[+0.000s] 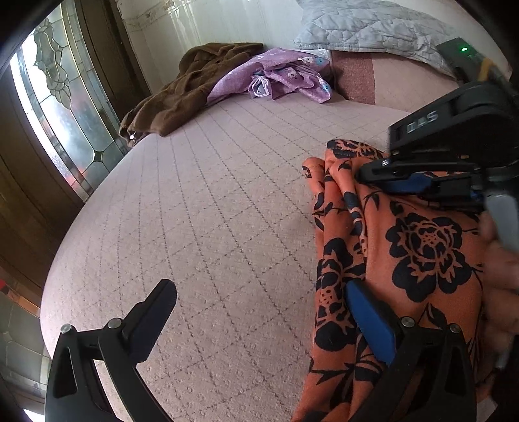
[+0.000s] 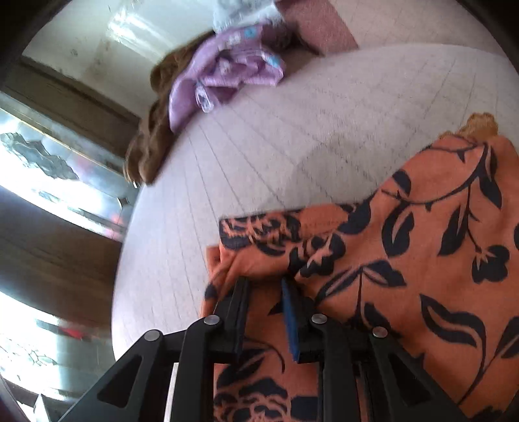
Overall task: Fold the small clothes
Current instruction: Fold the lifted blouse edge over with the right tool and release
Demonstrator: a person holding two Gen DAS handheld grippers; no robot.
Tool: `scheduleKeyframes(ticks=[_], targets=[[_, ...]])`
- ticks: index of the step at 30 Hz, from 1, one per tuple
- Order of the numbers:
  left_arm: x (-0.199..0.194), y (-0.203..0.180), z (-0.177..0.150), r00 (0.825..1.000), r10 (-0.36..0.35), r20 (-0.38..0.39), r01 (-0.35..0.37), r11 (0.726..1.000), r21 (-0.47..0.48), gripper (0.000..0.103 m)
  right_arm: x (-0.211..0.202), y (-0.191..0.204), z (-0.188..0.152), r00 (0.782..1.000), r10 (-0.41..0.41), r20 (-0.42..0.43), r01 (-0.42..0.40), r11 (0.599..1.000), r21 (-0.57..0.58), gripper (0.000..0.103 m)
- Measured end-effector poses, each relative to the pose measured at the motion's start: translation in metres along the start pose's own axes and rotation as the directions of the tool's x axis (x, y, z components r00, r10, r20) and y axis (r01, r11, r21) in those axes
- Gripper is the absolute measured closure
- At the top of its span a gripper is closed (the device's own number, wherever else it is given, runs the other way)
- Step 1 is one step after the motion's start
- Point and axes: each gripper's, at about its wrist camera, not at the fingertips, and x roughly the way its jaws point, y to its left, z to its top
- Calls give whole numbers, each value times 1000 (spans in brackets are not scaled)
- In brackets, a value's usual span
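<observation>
Right now the left gripper (image 1: 259, 305) stands spread wide, one finger on bare bedspread (image 1: 201, 207) and the other against the orange floral garment (image 1: 421, 246) bunched at the near side of the bed. The right gripper (image 2: 264, 285) looks nearly pressed together on a gathered edge, though blur hides whether it truly pinches. If that thin hold slips, the fold could collapse into wrinkles. Well beyond lie a purple garment (image 1: 279, 76), brown cloth (image 1: 181, 91) and pillow (image 1: 373, 26).
</observation>
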Motion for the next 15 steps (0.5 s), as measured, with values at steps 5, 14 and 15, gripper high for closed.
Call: scheduleKeyframes(ticks=[5,14,15], targets=[[0,1,1,1000,-6,-4,6,1000,-4,0,-43,-5,-10,1000,18,11,-18,1000,-21,78],[-2,2,1,1000,6,-5,-6,1000,-14,0,-149,-30,-82,995,-40,95,50,992,-113,78],[-2,2,0,1000,5,-4,-5,1000,-16,0,-153,-31,-91,994,-55,93,66,990,-125,78]])
